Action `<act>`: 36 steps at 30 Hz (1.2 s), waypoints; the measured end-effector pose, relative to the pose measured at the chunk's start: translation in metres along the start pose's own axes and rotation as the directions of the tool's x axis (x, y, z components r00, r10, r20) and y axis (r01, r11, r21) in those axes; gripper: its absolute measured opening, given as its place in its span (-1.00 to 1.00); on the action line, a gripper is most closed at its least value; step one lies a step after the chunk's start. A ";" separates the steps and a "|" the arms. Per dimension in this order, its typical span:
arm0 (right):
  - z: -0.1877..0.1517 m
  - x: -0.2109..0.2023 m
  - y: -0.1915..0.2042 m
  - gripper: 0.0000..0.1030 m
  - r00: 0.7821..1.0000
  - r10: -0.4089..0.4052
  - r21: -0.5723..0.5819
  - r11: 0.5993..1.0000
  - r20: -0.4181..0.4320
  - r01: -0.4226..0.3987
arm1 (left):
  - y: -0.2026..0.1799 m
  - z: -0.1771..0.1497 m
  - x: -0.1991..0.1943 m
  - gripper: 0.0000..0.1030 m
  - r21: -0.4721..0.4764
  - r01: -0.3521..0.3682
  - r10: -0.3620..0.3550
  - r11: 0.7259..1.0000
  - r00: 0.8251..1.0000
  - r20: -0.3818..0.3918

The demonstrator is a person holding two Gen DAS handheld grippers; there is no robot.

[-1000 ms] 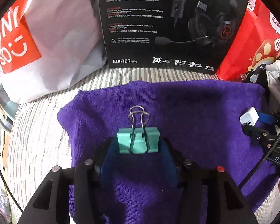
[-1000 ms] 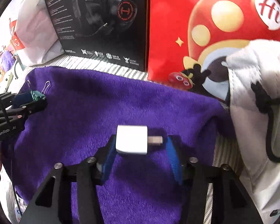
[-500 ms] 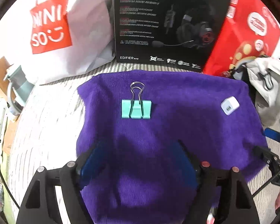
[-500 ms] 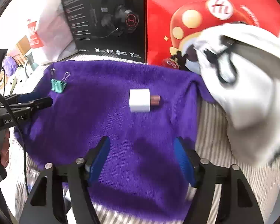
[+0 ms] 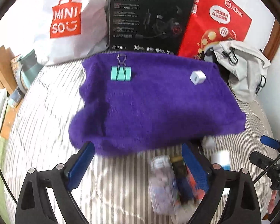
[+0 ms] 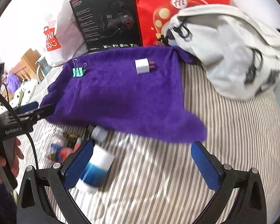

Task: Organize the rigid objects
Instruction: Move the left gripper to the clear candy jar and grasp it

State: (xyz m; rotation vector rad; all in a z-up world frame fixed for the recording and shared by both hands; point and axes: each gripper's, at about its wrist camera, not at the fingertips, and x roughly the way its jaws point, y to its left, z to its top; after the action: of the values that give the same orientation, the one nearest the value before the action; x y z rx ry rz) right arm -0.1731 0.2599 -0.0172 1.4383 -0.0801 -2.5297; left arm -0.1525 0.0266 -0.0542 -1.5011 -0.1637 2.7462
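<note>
A teal binder clip (image 5: 121,72) lies at the far left of the purple towel (image 5: 155,108); it also shows in the right wrist view (image 6: 78,71). A white charger plug (image 5: 197,77) lies at the towel's far right, seen too in the right wrist view (image 6: 142,66). My left gripper (image 5: 138,166) is open and empty, near the towel's front edge. My right gripper (image 6: 141,166) is open and empty over the striped bed. A blurred clear bottle (image 5: 163,183) and a white-and-blue bottle (image 6: 96,168) lie in front of the towel.
A Miniso bag (image 5: 65,18), a black headset box (image 5: 149,16) and a red paper bag (image 5: 218,22) stand behind the towel. A white drawstring bag (image 6: 227,50) lies at the right. Small items (image 6: 65,147) lie by the towel's front left.
Both grippers let go of the clip and the plug, opened, and drew back from the towel. The loose bottles in front of the towel came into view.
</note>
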 end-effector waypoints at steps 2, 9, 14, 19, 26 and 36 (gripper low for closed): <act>-0.014 -0.004 0.000 1.00 1.000 0.000 0.009 1.000 -0.010 0.000 | -0.001 -0.012 -0.003 0.84 -0.002 0.003 -0.003 1.000 1.000 -0.009; -0.053 -0.018 -0.001 1.00 0.999 -0.042 0.003 0.999 -0.026 0.042 | -0.002 -0.044 0.005 0.87 0.000 -0.016 0.016 1.000 0.998 -0.052; -0.067 -0.022 -0.004 1.00 0.998 -0.061 0.008 0.998 -0.035 0.061 | -0.008 -0.051 0.018 0.93 0.018 -0.027 0.029 0.999 0.996 -0.082; -0.072 -0.022 -0.005 0.99 0.999 -0.035 0.019 0.999 -0.033 0.036 | -0.012 -0.054 0.019 0.99 0.069 -0.087 0.091 0.994 0.994 -0.055; -0.075 -0.017 -0.002 0.99 0.998 -0.033 0.007 0.999 -0.045 0.034 | -0.001 -0.061 0.020 0.99 0.100 -0.123 0.128 0.987 0.991 -0.045; -0.073 -0.006 0.007 0.99 0.999 -0.023 0.019 1.000 -0.026 0.023 | -0.009 -0.065 0.016 0.12 0.178 -0.016 0.011 0.984 0.999 0.032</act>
State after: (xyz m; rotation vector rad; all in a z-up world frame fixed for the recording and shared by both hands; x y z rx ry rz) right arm -0.1067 0.2596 -0.0483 1.4866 -0.0841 -2.5346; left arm -0.1066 0.0424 -0.1013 -1.4196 0.0907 2.7110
